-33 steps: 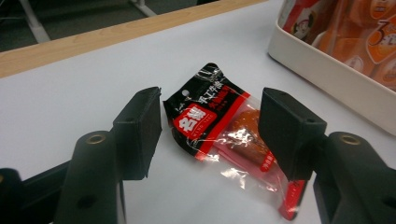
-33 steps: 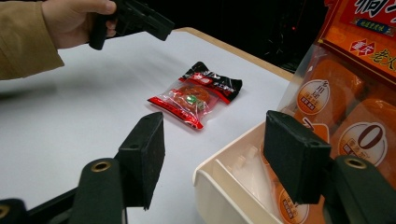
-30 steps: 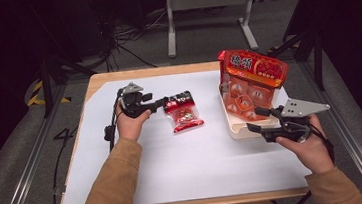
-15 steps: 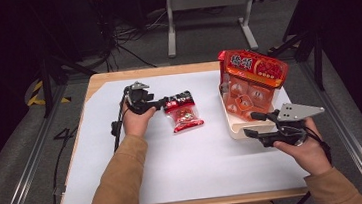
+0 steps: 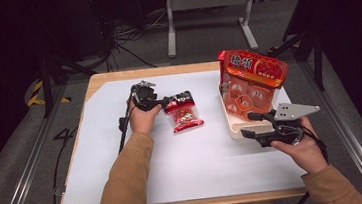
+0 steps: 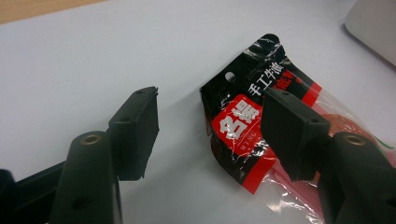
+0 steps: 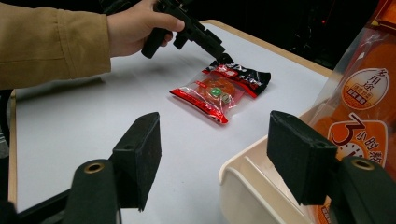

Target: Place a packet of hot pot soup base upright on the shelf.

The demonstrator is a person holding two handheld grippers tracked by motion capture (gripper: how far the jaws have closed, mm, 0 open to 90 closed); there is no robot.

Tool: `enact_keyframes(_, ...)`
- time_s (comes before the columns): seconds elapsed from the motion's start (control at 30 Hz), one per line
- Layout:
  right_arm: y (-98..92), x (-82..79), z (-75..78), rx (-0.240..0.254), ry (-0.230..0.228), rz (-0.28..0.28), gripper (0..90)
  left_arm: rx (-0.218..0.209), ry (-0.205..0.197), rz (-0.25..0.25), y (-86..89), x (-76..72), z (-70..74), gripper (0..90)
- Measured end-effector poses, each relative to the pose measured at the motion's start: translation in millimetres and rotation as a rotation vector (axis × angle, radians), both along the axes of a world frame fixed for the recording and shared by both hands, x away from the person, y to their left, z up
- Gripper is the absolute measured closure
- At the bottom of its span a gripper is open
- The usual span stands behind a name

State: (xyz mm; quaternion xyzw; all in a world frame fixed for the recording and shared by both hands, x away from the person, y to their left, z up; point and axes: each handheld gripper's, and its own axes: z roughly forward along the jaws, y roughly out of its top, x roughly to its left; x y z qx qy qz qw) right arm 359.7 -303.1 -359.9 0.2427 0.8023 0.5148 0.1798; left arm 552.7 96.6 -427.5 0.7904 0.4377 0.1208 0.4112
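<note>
The left gripper (image 5: 167, 102) sits at the left of the white sheet (image 5: 124, 162), held in the left hand (image 5: 143, 116); its jaws stand open and hold nothing, and in the left gripper view they (image 6: 210, 135) straddle the black top edge of a small packet (image 6: 252, 130), one jaw over bare sheet, the other over the packet's printed header; whether a jaw touches the film I cannot tell; the packet (image 5: 183, 112) lies flat just ahead of this gripper, black at the near end, red and clear beyond; well to the right, the right gripper (image 5: 246, 125), in the right hand (image 5: 299, 146), is open and empty too; its jaws (image 7: 215, 158) bracket the near corner of a white tray (image 7: 252, 186); just beyond it an orange bag (image 5: 252, 82) stands in the tray (image 5: 234, 127); from the right gripper view the packet (image 7: 219, 91) lies farther off, the left gripper's tip at its black end.
</note>
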Motion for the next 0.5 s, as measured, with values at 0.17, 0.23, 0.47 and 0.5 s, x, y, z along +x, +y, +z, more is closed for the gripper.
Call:
enact_keyframes(0.17, 0.6, 0.0, -0.2, -0.003, 0.000, -0.001, 36.1, 0.014, 0.027, -0.002, -7.2, 1.5, -6.0, 41.1)
enact_keyframes(0.23, 1.6, -0.2, -0.4, -0.003, 0.003, 0.003, 36.1, 0.010, 0.031, -0.005, -8.4, 1.7, -7.0, 43.1)
enact_keyframes(0.47, 3.2, -0.2, -0.9, -0.006, 0.003, 0.008, 36.0, 0.010, 0.077, -0.014, -10.6, 4.9, -14.4, 54.0)
enact_keyframes(0.5, 3.3, -0.1, -0.9, -0.006, 0.003, 0.008, 36.1, 0.007, 0.083, -0.020, -10.4, 5.2, -15.0, 56.4)
